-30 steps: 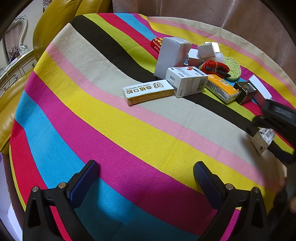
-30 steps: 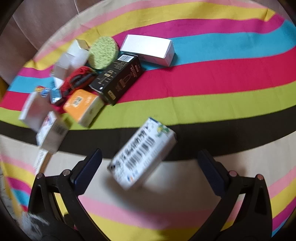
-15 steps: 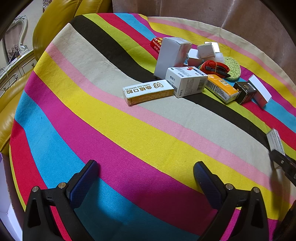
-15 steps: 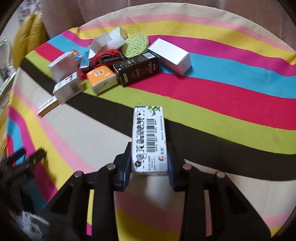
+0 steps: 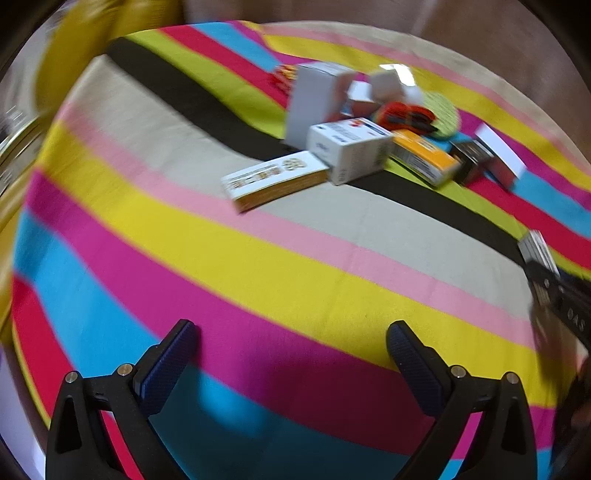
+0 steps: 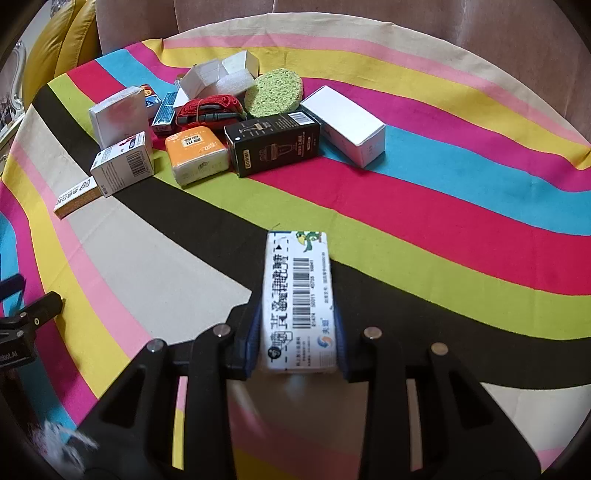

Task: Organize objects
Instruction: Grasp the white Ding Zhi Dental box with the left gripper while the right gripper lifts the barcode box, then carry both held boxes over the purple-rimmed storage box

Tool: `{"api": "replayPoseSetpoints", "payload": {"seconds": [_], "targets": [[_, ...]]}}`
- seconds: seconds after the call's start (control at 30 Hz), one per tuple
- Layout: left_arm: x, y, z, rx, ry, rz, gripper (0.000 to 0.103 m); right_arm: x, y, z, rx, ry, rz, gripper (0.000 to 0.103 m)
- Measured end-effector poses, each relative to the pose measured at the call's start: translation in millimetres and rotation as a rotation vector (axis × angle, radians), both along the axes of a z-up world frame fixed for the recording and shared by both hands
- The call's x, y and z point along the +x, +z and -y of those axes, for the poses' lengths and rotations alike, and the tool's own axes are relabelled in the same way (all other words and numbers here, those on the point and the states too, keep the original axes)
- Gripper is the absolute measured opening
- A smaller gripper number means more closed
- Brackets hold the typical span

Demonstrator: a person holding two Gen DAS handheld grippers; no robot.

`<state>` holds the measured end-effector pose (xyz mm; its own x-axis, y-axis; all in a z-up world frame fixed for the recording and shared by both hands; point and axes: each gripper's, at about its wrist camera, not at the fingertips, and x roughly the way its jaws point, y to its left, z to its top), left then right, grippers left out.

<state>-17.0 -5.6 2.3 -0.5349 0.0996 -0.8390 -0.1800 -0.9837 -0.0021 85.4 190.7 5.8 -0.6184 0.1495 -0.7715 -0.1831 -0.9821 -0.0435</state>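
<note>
My right gripper is shut on a white carton with a barcode and a green cartoon, held just over the black stripe of the tablecloth. That carton also shows at the right edge of the left wrist view. My left gripper hangs open over the magenta and blue stripes with nothing between its fingers. At the far side lies a cluster: a black box, an orange box, a plain white box, a green sponge, a red strap and a yellow-edged dental box.
A round table under a striped cloth carries everything. A yellow leather seat stands behind its far left edge. Beige curtain hangs behind the far edge. The left gripper's tips show at the left of the right wrist view.
My right gripper went from wide open around the tilted carton to shut on it and rolled until the carton points straight ahead. The left wrist view has tilted slightly and blurred.
</note>
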Motion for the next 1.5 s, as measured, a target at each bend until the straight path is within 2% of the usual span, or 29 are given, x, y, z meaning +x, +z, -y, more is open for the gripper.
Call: {"api": "replayPoseSetpoints", "payload": {"seconds": [0.1, 0.23, 0.33, 0.4, 0.43, 0.5, 0.53, 0.57, 0.7, 0.8, 0.87, 1.0, 1.07, 1.5], "targets": [[-29.5, 1.3, 7.8, -0.011, -0.108, 0.028, 0.103, 0.7, -0.2, -0.6, -0.004, 0.000, -0.004, 0.037], [-75.3, 1.1, 20.2, -0.010, -0.243, 0.008, 0.103, 0.9, -0.6, 0.7, 0.002, 0.000, -0.003, 0.037], [-106.6, 0.9, 22.7, -0.009, -0.289, 0.015, 0.103, 0.4, -0.1, 1.4, 0.000, 0.000, -0.003, 0.037], [-112.7, 0.8, 16.5, -0.010, -0.316, 0.015, 0.102, -0.2, 0.2, 0.9, -0.006, -0.001, -0.003, 0.037], [-112.3, 1.2, 12.1, -0.007, -0.328, 0.006, 0.098, -0.5, 0.2, 0.3, -0.009, -0.001, -0.003, 0.037], [-103.5, 5.1, 4.9, 0.010, -0.349, -0.028, 0.071, -0.5, 0.3, -0.4, -0.013, -0.001, -0.004, 0.037], [-96.1, 7.8, 2.0, 0.018, -0.357, -0.047, 0.041, -0.4, 0.5, -0.9, -0.016, -0.001, -0.004, 0.037], [-86.9, 9.6, -0.6, 0.019, -0.349, -0.057, 0.032, -0.4, 0.6, -1.5, -0.019, -0.001, -0.005, 0.037], [-45.3, 10.1, -7.4, 0.019, -0.343, -0.059, 0.032, -0.4, 1.1, -2.5, -0.026, 0.000, -0.006, 0.037], [0.6, 9.2, -13.4, 0.025, -0.341, -0.067, 0.032, -0.5, 1.1, -2.5, -0.026, -0.001, -0.005, 0.037], [21.0, 8.7, -17.6, 0.015, -0.313, -0.097, 0.033, -0.5, 1.1, -2.5, -0.025, -0.001, -0.005, 0.037], [22.0, 15.6, -10.1, 0.037, -0.234, -0.111, 0.034, -0.5, 1.3, -2.3, -0.022, -0.001, -0.005, 0.037], [25.2, 16.0, -12.7, 0.021, -0.213, -0.118, 0.032, -0.3, 1.5, -1.8, -0.016, -0.001, -0.004, 0.037], [25.8, 14.9, -13.2, 0.028, -0.189, -0.115, 0.033, 0.0, 2.1, -0.6, -0.022, -0.002, -0.004, 0.037]]}}
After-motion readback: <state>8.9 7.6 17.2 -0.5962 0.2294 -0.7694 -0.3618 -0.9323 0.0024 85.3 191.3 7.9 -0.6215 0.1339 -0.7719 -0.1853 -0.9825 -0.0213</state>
